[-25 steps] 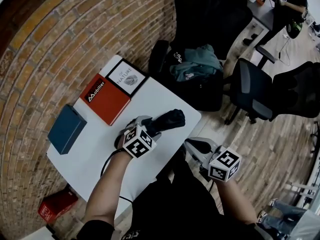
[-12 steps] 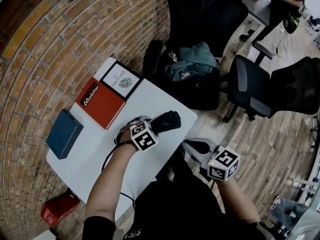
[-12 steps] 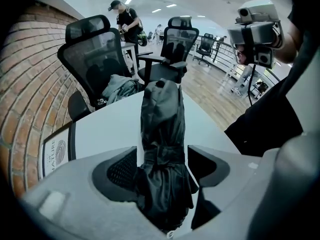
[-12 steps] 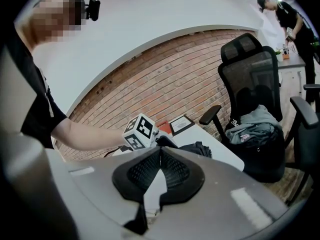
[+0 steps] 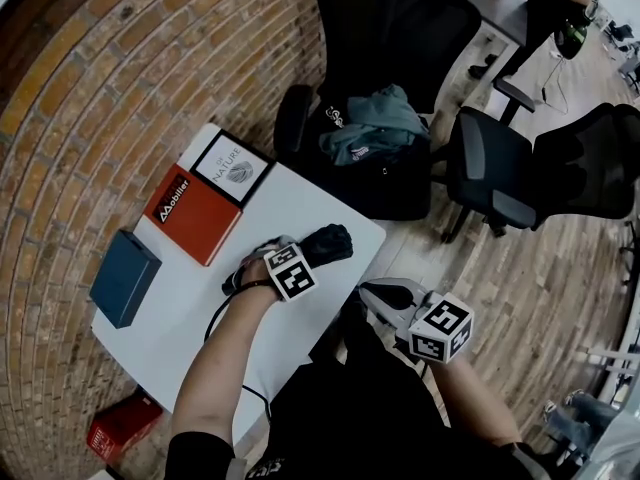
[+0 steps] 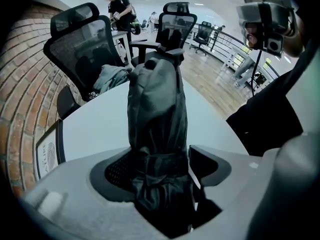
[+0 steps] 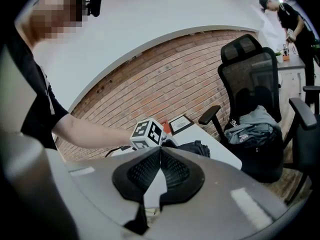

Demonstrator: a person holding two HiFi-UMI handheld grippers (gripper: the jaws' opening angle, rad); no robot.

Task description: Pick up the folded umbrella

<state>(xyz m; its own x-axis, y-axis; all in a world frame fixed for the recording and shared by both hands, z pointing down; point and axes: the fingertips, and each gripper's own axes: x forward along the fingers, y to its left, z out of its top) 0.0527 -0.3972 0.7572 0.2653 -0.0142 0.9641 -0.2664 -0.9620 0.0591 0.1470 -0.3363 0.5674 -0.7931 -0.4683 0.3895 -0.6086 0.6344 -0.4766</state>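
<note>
A white tabletop (image 5: 300,203) is seen from above, set against a curved brick wall (image 5: 90,98), with a wooden floor (image 5: 545,268) at 3 o'clock of it. Two black office chairs (image 5: 505,168) are stood beyond the tabletop's far edge, and a teal garment (image 5: 375,123) is heaped on a dark bag between them. On the tabletop a red box (image 5: 195,213) is laid touching a framed card (image 5: 232,163) at its 1 o'clock, and a blue box (image 5: 125,276) is set apart at its 8 o'clock. The person's left forearm is stretched across the tabletop and the left gripper (image 6: 162,168) is pointed steeply down. The right gripper (image 7: 160,156) is held off the tabletop's edge, at about 4 o'clock of the left one, tilted slightly down, with its fingers pressed together and nothing between them. The folded umbrella (image 5: 330,243), black and in its sleeve, is laid on the tabletop at 4 o'clock of the red box, near the edge facing the chairs. The left fingers (image 6: 120,173) have just been opening and are spread to either side of the umbrella's strapped end. The umbrella is seen between them, running away toward 12 o'clock in the left gripper view, with a strip of white tabletop showing beside the right-hand finger.
</note>
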